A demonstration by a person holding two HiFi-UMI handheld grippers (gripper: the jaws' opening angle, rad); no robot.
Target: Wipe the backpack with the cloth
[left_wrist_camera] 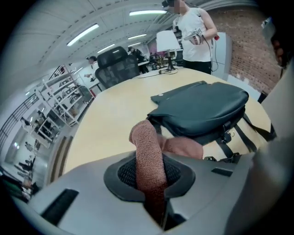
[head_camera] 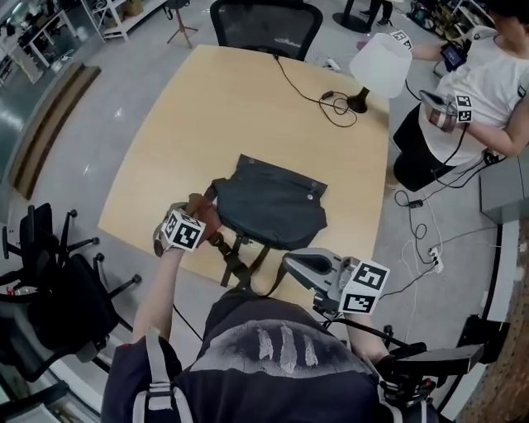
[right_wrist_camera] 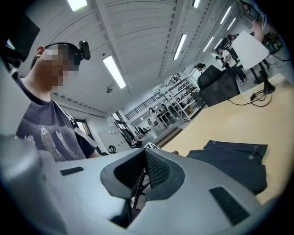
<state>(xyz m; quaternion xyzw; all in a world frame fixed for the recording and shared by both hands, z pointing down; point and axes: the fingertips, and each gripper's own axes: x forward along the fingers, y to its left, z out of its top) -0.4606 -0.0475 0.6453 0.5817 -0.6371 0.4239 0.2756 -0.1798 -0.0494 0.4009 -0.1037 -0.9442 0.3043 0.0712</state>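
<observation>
A dark grey backpack (head_camera: 269, 202) lies flat on the wooden table (head_camera: 207, 107), its straps (head_camera: 235, 264) trailing over the near edge. My left gripper (head_camera: 205, 219) is at the backpack's left near corner, shut on a reddish-brown cloth (head_camera: 200, 206). In the left gripper view the cloth (left_wrist_camera: 149, 158) runs up between the jaws of the left gripper (left_wrist_camera: 150, 172) and folds over towards the backpack (left_wrist_camera: 202, 108). My right gripper (head_camera: 291, 263) hovers at the table's near edge, right of the straps. In the right gripper view the right gripper (right_wrist_camera: 145, 156) is shut on nothing, and the backpack (right_wrist_camera: 236, 163) lies to its right.
A lamp with a white shade (head_camera: 380, 64) stands at the far right corner, its cable (head_camera: 318, 95) looping over the table. An office chair (head_camera: 264, 25) stands at the far side. A person (head_camera: 479, 91) holding grippers stands at the right. Black chairs (head_camera: 50, 289) crowd the left.
</observation>
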